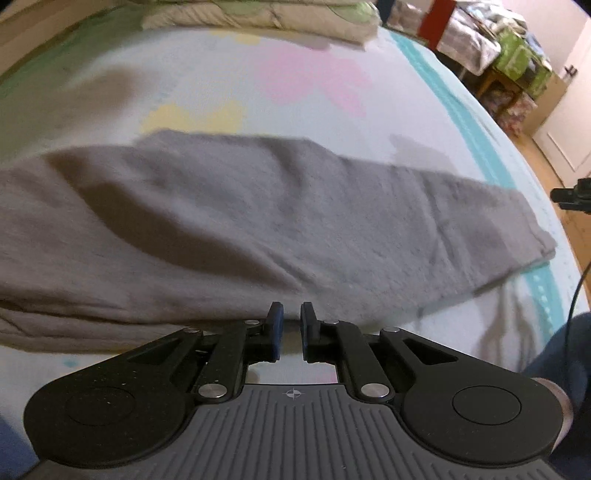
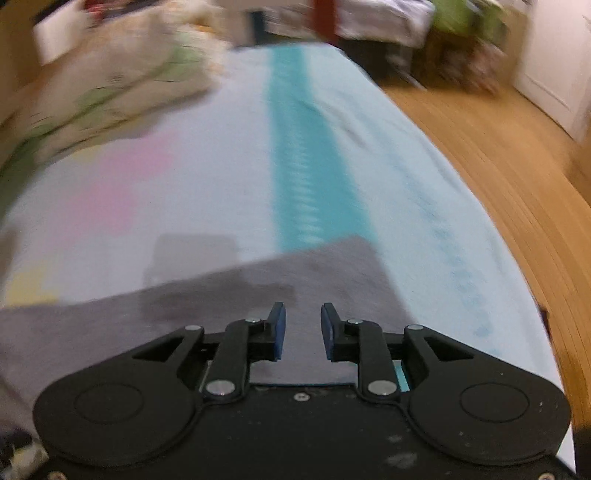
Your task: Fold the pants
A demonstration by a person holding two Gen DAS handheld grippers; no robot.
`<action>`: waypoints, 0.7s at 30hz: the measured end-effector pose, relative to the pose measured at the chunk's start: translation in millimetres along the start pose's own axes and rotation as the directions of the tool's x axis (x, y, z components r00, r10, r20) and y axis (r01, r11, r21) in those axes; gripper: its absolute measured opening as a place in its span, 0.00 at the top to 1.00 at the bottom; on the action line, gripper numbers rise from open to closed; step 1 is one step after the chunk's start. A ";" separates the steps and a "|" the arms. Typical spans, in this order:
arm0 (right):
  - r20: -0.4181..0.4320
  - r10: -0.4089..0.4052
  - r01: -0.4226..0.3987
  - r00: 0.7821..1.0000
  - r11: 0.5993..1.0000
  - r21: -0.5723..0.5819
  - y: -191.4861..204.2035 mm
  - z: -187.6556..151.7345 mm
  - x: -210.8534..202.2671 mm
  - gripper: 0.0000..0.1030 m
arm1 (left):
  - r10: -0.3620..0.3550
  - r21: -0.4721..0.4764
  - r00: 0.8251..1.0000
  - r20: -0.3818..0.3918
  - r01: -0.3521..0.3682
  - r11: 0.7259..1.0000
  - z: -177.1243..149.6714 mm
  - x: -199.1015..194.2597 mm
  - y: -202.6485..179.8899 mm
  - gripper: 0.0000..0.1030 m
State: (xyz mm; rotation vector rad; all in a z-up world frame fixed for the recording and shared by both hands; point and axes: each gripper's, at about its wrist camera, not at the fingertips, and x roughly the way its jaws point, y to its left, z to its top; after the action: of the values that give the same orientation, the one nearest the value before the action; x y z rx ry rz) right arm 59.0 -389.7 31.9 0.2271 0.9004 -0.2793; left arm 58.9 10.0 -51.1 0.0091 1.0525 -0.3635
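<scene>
Grey pants lie flat across the bed, folded lengthwise, with the leg end at the right. My left gripper is above the near edge of the pants, jaws slightly apart and empty. My right gripper is open and empty above the leg end of the pants. The right gripper's body also shows at the right edge of the left wrist view.
The bed sheet is pale with pink and yellow shapes and a teal stripe near its right edge. A folded quilt lies at the far side. Wooden floor and cluttered furniture are beyond the bed.
</scene>
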 end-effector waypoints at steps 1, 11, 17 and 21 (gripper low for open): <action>0.009 0.039 -0.039 0.999 0.999 -0.038 16.9 -1.9 -2.2 0.75 | 0.015 -0.011 1.000 0.009 -0.015 1.000 2.8 -6.4 9.4 0.91; -0.075 0.427 -0.424 0.901 0.830 -0.362 200.4 -49.9 -0.1 0.73 | 0.235 -0.144 0.971 0.038 -0.227 0.963 39.7 -30.3 125.3 0.91; -0.188 0.557 -0.571 0.809 0.669 -0.476 294.7 -88.7 4.3 0.73 | 0.281 -0.226 0.959 -0.048 -0.284 0.932 44.9 -30.0 184.5 0.91; -0.240 0.592 -0.612 0.770 0.576 -0.542 341.1 -110.7 10.4 0.72 | 0.283 -0.274 0.956 -0.077 -0.293 0.916 33.6 -35.5 207.9 0.91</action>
State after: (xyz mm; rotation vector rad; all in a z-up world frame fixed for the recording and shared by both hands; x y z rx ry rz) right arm 96.8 -36.3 -16.8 -0.0623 0.8469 0.6666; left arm 133.4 209.7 -38.4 -0.0851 1.1127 0.0578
